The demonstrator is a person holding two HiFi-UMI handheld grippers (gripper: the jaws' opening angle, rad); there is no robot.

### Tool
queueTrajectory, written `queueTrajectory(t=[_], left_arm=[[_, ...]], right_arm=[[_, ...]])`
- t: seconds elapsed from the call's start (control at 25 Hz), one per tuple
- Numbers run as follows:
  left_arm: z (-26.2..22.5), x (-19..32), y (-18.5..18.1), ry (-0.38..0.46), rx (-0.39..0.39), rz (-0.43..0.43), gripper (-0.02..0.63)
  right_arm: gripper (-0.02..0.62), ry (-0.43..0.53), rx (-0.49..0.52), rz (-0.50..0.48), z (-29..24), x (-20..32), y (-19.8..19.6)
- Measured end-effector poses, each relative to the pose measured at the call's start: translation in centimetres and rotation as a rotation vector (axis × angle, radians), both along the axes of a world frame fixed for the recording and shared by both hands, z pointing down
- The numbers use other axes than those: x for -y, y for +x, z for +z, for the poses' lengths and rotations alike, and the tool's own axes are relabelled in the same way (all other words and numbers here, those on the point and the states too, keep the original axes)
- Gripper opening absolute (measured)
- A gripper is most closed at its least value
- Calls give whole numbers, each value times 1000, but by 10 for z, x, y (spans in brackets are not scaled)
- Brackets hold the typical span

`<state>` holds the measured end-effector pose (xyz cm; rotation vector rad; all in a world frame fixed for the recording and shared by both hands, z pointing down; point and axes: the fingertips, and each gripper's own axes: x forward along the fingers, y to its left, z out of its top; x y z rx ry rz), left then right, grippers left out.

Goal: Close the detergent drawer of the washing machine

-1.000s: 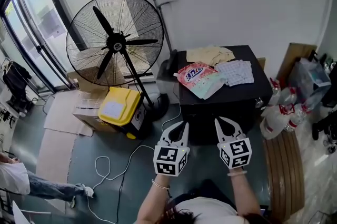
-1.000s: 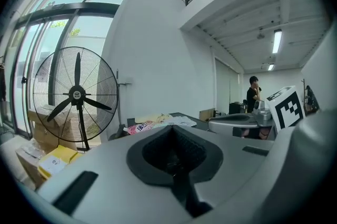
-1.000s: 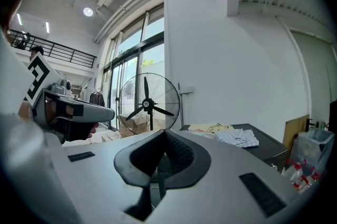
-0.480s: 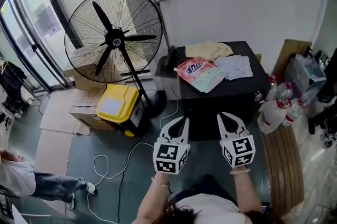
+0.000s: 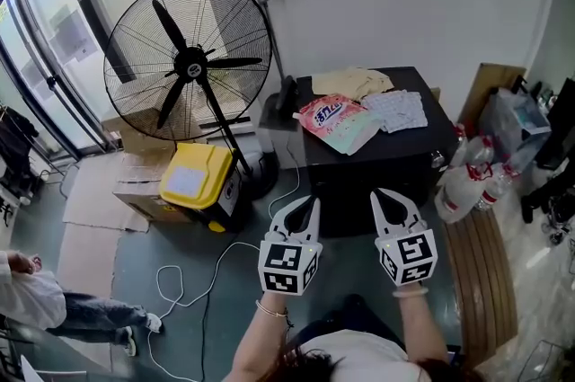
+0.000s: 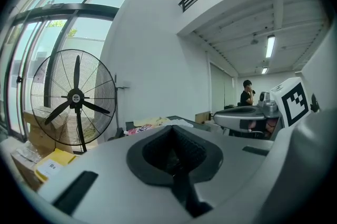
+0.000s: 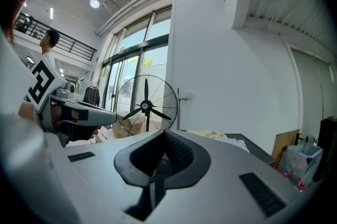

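The black washing machine point(image 5: 422, 151) stands against the white wall, seen from above; its detergent drawer does not show in any view. A pink detergent bag point(image 5: 334, 118), a beige cloth point(image 5: 352, 83) and a checked white cloth point(image 5: 398, 110) lie on its lid. My left gripper point(image 5: 310, 203) and right gripper point(image 5: 378, 195) hover side by side in front of the machine, short of touching it. Both are shut with nothing between the jaws. The left gripper point(image 6: 171, 129) points level past the fan toward the machine top, and so does the right gripper point(image 7: 164, 134).
A big standing fan point(image 5: 189, 61) is left of the machine, with a yellow box point(image 5: 193, 178) and cardboard by its base. A white cable point(image 5: 193, 281) loops over the floor. Water bottles point(image 5: 463, 187) and a wooden board point(image 5: 490, 272) are at the right. A person point(image 5: 36, 304) sits at lower left.
Both grippers have edged slightly forward and up toward the machine, the right a bit more. Their jaws stay shut and empty.
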<state>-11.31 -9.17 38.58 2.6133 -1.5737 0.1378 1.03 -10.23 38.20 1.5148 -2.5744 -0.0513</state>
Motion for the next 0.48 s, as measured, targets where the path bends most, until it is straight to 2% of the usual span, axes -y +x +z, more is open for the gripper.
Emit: queueTrajectory(t=[0.48], left_arm=[[0, 6, 3, -1, -12, 2, 18]], right_arm=[[26, 0, 5, 6, -3, 3, 3]])
